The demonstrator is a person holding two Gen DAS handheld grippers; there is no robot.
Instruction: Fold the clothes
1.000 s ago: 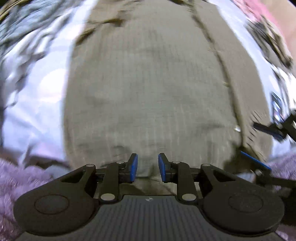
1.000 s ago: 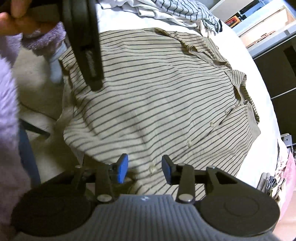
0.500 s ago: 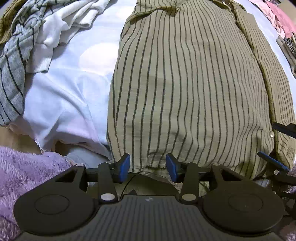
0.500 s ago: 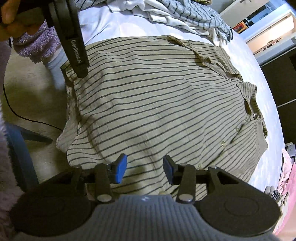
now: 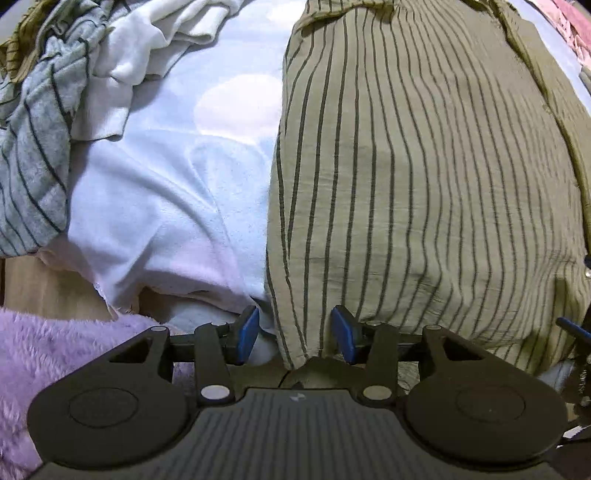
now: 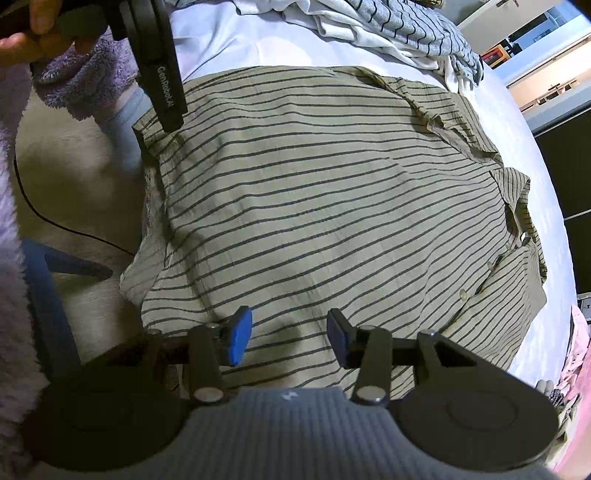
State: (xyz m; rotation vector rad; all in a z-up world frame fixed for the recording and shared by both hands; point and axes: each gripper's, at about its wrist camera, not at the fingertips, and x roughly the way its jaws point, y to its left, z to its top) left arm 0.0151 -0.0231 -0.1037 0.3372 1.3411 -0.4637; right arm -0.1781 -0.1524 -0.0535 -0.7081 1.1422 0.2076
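Across the pale bed sheet [image 5: 177,192] lies the striped olive shirt [image 5: 424,177], spread flat with its collar at the far end and its hem hanging over the near edge of the bed. From the left wrist view its dark stripes run away from the camera; from the right wrist view the same shirt [image 6: 332,206] fills the middle, buttons visible along the placket toward the right.

Down at the hem, the left gripper [image 5: 293,334] has its blue pads standing apart, with the shirt's lower left corner hanging between them; the cloth sits clear of both pads, so nothing is pinched. In the right wrist view this gripper [image 6: 159,122] shows from the side as a black bar pointing down at that corner, held by a hand [image 6: 33,26] in a fuzzy purple sleeve [image 6: 85,85].

The right gripper [image 6: 288,338] hovers over the hem nearer the button side, its pads likewise apart with striped cloth behind the gap; whether the tips touch the fabric is hard to tell. Its blue fingertip [image 5: 570,330] peeks in at the right edge of the left wrist view.

Beyond the shirt, a heap of other clothes rests on the sheet: a grey striped garment [image 5: 33,147] and a white garment [image 5: 147,48] crumpled together. A thin black cable [image 6: 55,221] trails over the floor beside the bed.
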